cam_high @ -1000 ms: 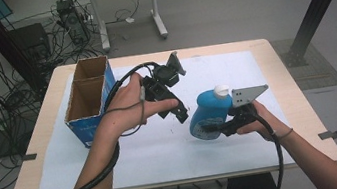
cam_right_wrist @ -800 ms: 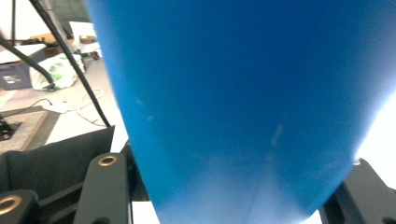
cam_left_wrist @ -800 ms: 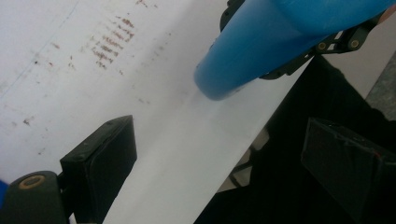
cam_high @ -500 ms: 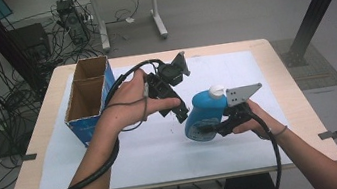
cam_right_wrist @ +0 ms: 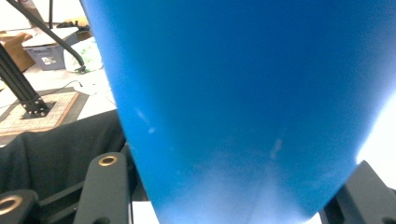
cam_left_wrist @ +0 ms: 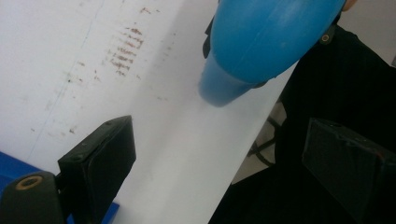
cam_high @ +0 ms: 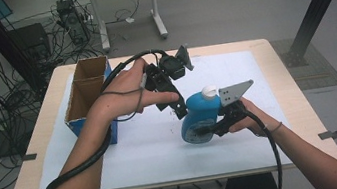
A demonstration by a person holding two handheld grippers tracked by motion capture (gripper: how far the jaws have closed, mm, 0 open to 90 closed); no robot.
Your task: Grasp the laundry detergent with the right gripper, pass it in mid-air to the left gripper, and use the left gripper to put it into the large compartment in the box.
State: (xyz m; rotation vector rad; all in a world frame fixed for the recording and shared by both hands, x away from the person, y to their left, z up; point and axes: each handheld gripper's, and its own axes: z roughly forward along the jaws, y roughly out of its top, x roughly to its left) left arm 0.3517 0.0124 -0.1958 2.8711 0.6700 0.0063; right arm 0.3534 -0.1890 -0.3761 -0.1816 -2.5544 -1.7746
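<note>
Blue bottle with a white cap sits right of the counter's middle, tilted with its cap leaning toward the far side, and the right claw is clamped on its lower body from the near right. In the right gripper view the bottle's blue wall rises between the two black jaws, which press against it on either side. Whether the base rests on the white sheet or hangs just above it is hard to tell from the high view, though the left gripper view suggests that the bottle is clear of the paper. The left claw hovers just left of the bottle, near its shoulder, with its jaws pointing down toward the near right; they stand wide apart with nothing between them, and the left gripper view shows the stained white sheet beyond them. The left hand grips the claw's body from the left, its cable looping back along the forearm. A grey three-cornered plate stands above the right hand. An open cardboard box with blue sides stands on the left part of the counter, well apart from the bottle.
</note>
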